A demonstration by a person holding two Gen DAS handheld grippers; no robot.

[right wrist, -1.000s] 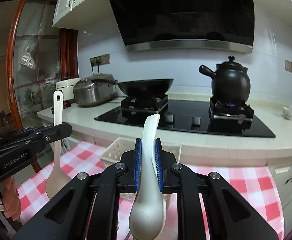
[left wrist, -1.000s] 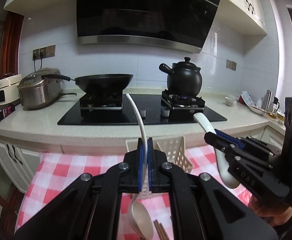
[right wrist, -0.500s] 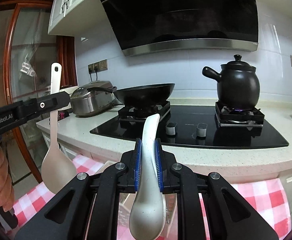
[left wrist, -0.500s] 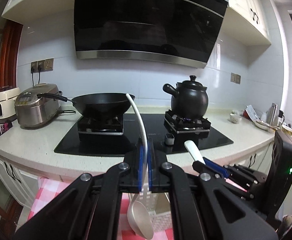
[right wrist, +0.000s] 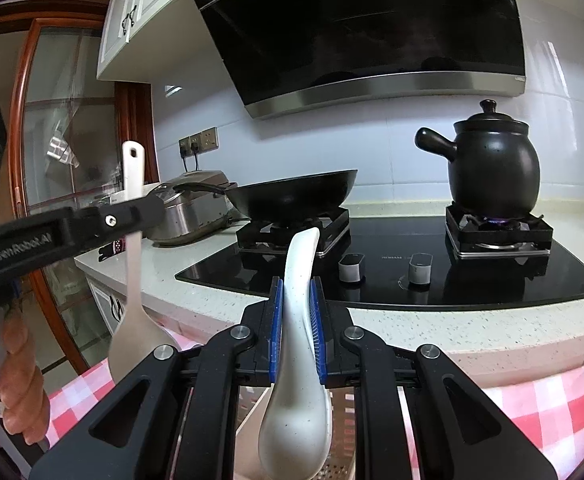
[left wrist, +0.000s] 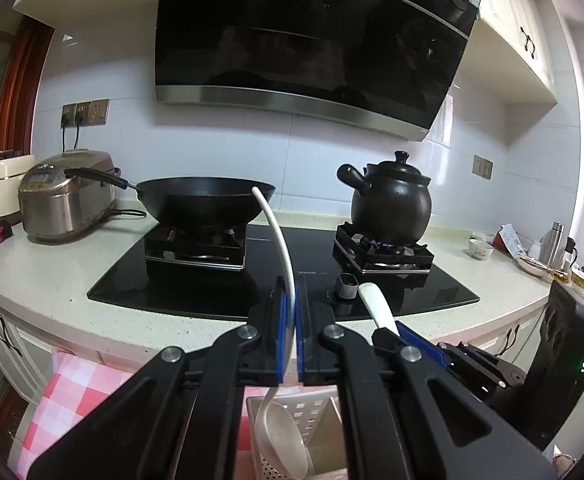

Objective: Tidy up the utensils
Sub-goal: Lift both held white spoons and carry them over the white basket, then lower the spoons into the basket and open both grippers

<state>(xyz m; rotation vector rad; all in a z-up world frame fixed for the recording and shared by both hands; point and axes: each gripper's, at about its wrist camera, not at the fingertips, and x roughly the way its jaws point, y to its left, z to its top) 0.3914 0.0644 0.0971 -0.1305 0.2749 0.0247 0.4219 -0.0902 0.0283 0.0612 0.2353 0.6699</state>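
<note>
Left wrist view: left gripper [left wrist: 290, 334] pressed onto the thin handle of a beige ladle [left wrist: 282, 432], blue pads flat against either side; handle rises in a curve above the jaws, bowl hangs below, over the open top of a white perforated basket [left wrist: 317, 408]; whether bowl touches the basket wall, cannot tell. Right gripper [left wrist: 391, 330] shows just beside, low right, pinching a white spoon [left wrist: 376, 306] whose handle end pokes up and left. Right wrist view: right gripper [right wrist: 295, 330] clamped on the spoon [right wrist: 296, 360] at mid-handle, bowl hanging down over the basket [right wrist: 341, 412]; left gripper [right wrist: 128, 212] enters from the left, held level, ladle [right wrist: 134, 280] hanging near-vertical from it, the person's left hand [right wrist: 20, 376] wrapped on the grip. Step in hand, by my reading: both utensils lifted and carried to the basket, drop-in not yet done. Next move likely calls for lowering each bowl-first into the basket, one at a time since the two sit close and could knock; then parting the jaws only once the bowl is inside the walls; the long ladle may tip the light basket if it leans on the rim. Pose: both grippers point forward toward the counter, roughly level, side by side above the red-checked cloth [right wrist: 547, 404]; beyond, hob [left wrist: 276, 280] with wok [left wrist: 204, 204] and black pot [left wrist: 389, 204] over a lit flame.
</note>
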